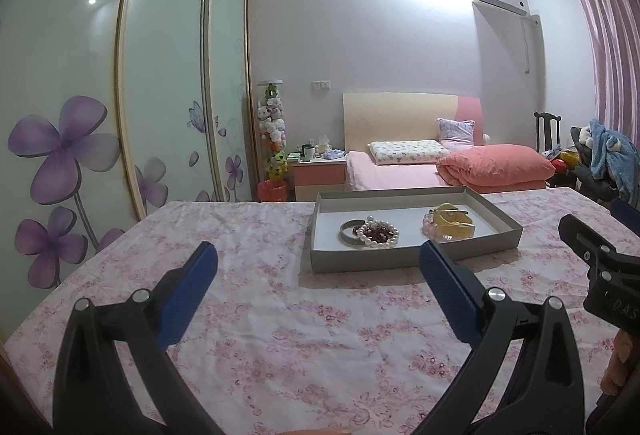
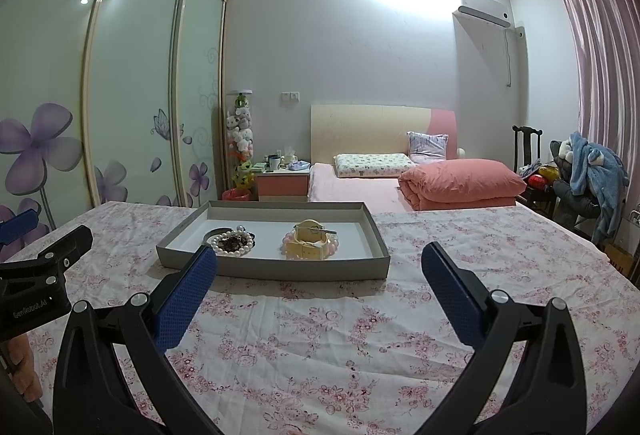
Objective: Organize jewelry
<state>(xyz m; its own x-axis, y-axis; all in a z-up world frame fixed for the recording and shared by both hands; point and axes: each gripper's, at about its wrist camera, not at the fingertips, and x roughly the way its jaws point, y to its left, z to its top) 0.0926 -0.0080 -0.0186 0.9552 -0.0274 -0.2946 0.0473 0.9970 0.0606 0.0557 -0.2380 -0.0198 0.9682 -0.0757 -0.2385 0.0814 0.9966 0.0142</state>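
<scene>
- L wrist view: left hand-held gripper (image 1: 318, 257) spread wide, empty, above floral bench (image 1: 248, 235); grey tray (image 1: 400, 261) ahead w/ pearl bracelet (image 1: 378, 235), pink bead bracelet + yellow watch (image 1: 452, 225) inside.
- R wrist view: right hand-held gripper (image 2: 320, 259) spread, empty, just short of tray (image 2: 280, 269).

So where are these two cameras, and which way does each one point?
Left wrist view: sits on the left gripper, looking forward over the floral tablecloth at the grey tray; its open blue fingers show, with the right gripper at the right edge.
Right wrist view: sits on the right gripper, facing the same way; its open fingers show, with the left gripper at the left edge.
Shared: the tray, pearl bracelet, yellow watch and bed.
</scene>
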